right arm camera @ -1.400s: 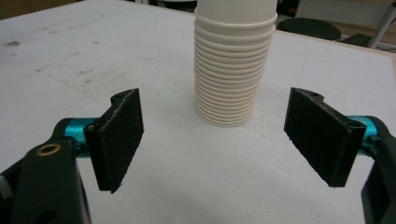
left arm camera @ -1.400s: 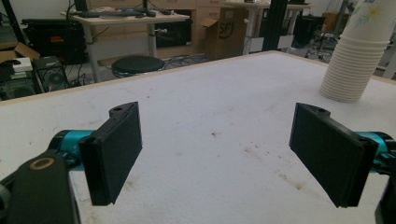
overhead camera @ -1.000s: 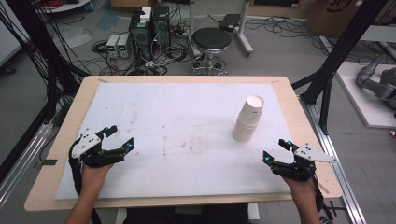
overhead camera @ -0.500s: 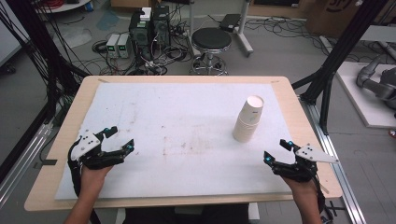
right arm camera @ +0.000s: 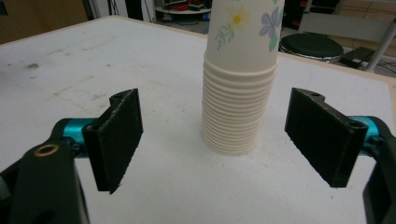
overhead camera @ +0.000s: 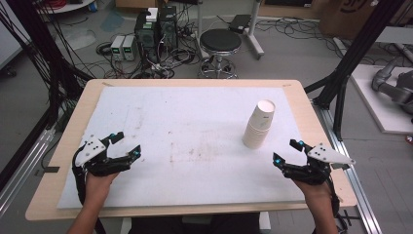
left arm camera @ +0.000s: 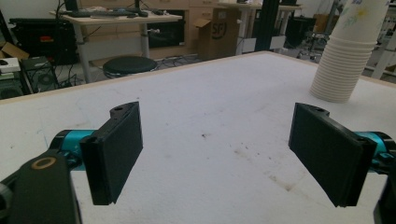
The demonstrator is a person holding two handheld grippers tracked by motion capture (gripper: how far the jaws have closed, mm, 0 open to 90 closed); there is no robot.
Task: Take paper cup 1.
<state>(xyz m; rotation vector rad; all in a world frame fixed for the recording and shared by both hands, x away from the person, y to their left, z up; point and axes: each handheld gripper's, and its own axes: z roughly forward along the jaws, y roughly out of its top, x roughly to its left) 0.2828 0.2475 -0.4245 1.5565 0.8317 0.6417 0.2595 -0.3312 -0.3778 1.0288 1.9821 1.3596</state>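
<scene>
A stack of paper cups (overhead camera: 259, 125) is seen standing rim down on the white mat (overhead camera: 195, 126), at about 2 o'clock from the mat's middle. The right gripper (overhead camera: 287, 152) is held near the 5 o'clock corner, pointed at the stack, which is framed between its jaws in the right gripper view (right arm camera: 240, 79) but well apart from them. Its jaws are spread wide with nothing between the pads. The left gripper (overhead camera: 127, 144) is kept at about 8 o'clock, far from the cups, its jaws likewise apart and empty. Nothing has yet been grasped or separated, so the work is judged to be at its very beginning: the approach, the grip and any unstacking are all left to be done
</scene>
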